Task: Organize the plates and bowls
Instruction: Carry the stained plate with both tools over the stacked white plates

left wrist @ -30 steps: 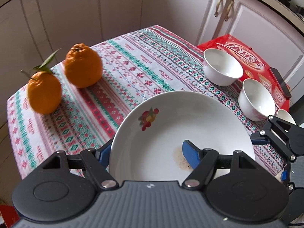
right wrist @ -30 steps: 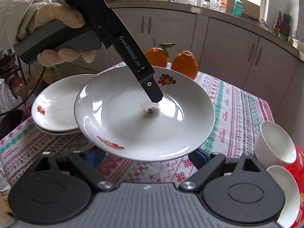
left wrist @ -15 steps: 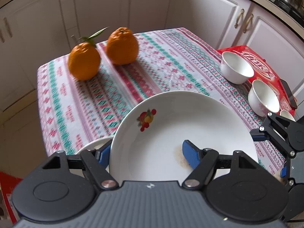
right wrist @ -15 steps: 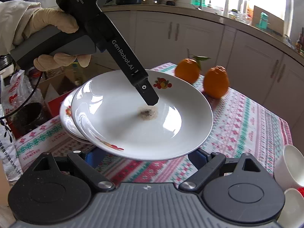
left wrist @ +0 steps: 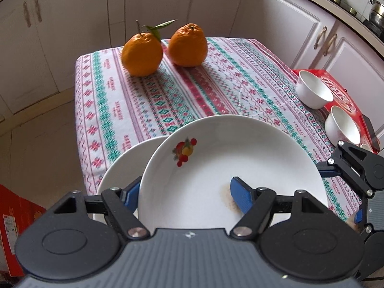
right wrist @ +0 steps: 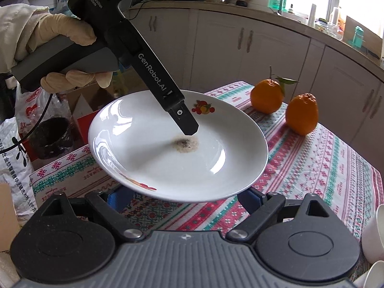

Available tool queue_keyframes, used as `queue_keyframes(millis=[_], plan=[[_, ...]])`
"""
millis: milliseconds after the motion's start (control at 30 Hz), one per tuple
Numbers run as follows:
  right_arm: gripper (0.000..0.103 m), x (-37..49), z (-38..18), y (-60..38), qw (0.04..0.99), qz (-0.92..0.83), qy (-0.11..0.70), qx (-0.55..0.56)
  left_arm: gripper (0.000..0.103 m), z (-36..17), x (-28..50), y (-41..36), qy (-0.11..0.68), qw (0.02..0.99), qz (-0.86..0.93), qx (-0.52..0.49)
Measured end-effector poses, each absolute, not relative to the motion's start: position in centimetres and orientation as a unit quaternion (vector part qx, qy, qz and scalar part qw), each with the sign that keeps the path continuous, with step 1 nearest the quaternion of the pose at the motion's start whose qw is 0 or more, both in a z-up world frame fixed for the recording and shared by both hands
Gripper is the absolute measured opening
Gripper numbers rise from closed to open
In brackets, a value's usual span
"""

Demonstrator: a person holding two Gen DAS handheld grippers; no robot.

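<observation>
Left wrist view shows the white plate (left wrist: 216,168) in the lower centre of the frame, clamped at its near rim by the left gripper (left wrist: 184,194): one blue finger (left wrist: 240,198) lies on the inside beside a brown stain, the other is under the rim. The plate is round, so no long axis can be told; its fruit print (left wrist: 183,150) sits toward the upper left. It is held above the table, tilted, and partly covers a second plate (left wrist: 124,165) at its left.

In the right wrist view the right gripper (right wrist: 184,196) is under the near edge of the held plate, its jaws wide apart and holding nothing. Two oranges (left wrist: 141,54) stand at the far edge of the patterned tablecloth (left wrist: 144,100). Two white bowls (left wrist: 314,92) rest on a red box (left wrist: 336,81) at the right.
</observation>
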State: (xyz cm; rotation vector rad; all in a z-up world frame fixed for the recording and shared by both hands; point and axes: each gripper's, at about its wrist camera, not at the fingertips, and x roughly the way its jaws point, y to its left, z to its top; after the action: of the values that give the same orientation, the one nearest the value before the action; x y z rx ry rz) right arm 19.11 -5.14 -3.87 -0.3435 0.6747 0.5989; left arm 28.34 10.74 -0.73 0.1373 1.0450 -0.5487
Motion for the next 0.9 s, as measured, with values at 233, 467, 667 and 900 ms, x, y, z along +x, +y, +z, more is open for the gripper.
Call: queue_keyframes(millis=[233,467,667,900], plan=[[0.095,19.4,-4.2,-4.4,0.88,0.294,0.331,-0.172,0.075,-1.7,28.3,11.8,0.497,0.828,-0.254,0.05],[0.095,19.7,-4.5,-4.0,0.876,0.295,0.338,-0.178,0.075,-2.7,28.6,12.5,0.501,0.827,-0.254,0.037],[0.095,19.9,-4.5,-3.8,0.874,0.295,0.34,-0.182,0.075,-3.3,28.8,12.9,0.503,0.825,-0.256,0.032],[0.095,20.0,-4.5,-3.6,0.873,0.294,0.341,-0.187,0.075,-3.7,28.9,13.1,0.505,0.824,-0.257,0.027]])
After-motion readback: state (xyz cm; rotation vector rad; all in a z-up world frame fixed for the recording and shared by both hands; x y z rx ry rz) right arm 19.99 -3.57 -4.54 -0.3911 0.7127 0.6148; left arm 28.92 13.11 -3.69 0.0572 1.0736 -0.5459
